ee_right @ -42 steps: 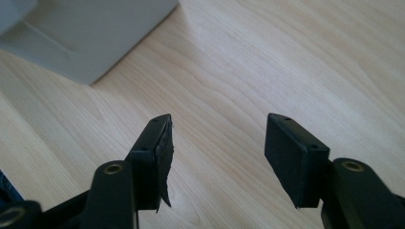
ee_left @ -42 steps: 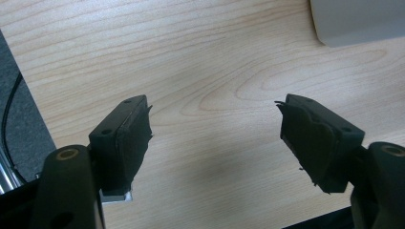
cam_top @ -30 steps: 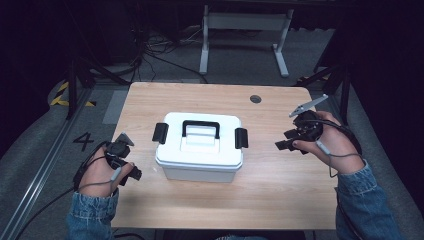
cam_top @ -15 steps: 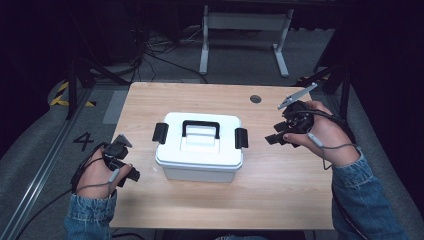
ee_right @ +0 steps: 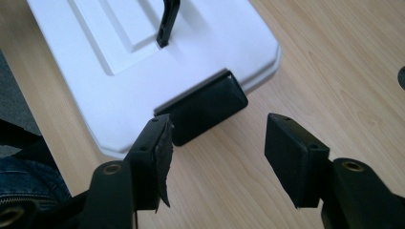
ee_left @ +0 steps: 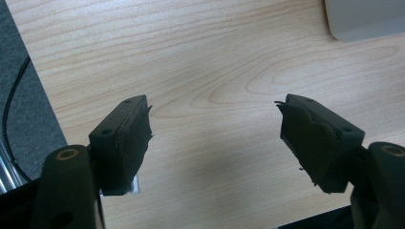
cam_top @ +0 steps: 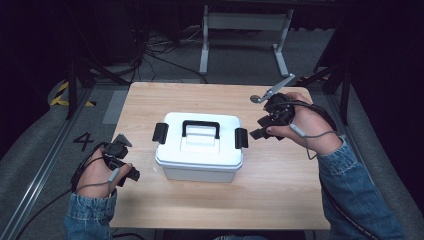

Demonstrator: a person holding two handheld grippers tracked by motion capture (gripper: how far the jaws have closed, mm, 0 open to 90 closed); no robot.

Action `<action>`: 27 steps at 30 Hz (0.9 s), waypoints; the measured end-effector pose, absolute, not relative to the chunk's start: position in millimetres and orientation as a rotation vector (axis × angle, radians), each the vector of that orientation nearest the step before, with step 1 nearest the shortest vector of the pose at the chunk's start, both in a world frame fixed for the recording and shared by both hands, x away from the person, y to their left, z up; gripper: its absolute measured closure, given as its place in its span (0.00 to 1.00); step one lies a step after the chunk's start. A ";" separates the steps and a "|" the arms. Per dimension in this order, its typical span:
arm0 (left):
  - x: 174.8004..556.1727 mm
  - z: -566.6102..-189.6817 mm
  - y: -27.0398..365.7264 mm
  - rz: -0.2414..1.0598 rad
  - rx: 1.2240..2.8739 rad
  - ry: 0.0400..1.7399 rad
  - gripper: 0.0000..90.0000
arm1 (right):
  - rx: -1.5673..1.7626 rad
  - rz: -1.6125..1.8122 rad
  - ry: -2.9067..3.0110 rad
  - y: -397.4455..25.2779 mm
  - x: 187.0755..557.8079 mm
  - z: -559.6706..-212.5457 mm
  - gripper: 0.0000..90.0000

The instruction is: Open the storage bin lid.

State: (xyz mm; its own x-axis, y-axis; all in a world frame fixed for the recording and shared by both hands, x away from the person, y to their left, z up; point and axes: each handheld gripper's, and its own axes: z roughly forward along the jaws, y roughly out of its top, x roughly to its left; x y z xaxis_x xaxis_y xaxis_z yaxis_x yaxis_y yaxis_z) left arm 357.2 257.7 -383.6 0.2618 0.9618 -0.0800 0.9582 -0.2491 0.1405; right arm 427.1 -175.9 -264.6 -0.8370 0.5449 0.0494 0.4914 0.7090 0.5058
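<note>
Right tongs (ee_right: pixel 217 157): jaws wide apart, empty, just short of the black latch (ee_right: pixel 203 112) on the white box (cam_top: pixel 199 150). Left tongs (ee_left: pixel 215 138): equally open, empty, over bare desk (ee_left: pixel 200 62), box ahead. Step, judged: approach. Next: close on latch and lift.

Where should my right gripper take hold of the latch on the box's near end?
Grip the black latch across its flat faces, coming in from the box's right end, where the right gripper already points, jaws open. The latch stands proud of the lid's edge, so its lower lip looks free to pinch.
</note>
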 end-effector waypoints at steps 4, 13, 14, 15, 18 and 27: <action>357.0 -383.7 258.5 0.035 2.362 1.812 0.29 | 0.818 0.792 2.827 -162.8 433.0 -264.3 0.48; 357.5 -384.4 258.6 0.031 2.363 1.811 0.29 | 0.735 0.776 2.865 -128.4 442.8 -268.4 0.47; 357.4 -384.6 258.7 0.030 2.359 1.812 0.29 | 0.728 0.778 2.870 -125.1 444.2 -269.1 0.47; 357.5 -384.6 259.0 0.031 2.361 1.809 0.29 | 0.722 0.775 2.876 -121.9 445.6 -269.7 0.47; 357.5 -384.5 259.7 0.026 2.359 1.806 0.29 | 0.703 0.770 2.891 -113.2 448.7 -272.0 0.47; 357.6 -385.5 258.8 0.020 2.357 1.805 0.29 | 0.649 0.766 2.930 -91.2 458.9 -280.0 0.47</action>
State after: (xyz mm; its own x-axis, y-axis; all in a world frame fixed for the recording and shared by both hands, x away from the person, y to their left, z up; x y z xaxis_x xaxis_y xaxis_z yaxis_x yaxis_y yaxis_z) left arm 357.6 258.8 -385.5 0.2660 0.9594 -0.0938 0.9571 -0.2513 0.1443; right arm 458.9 -91.2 -280.0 -0.9111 0.4076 0.0614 0.3855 0.7898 0.4771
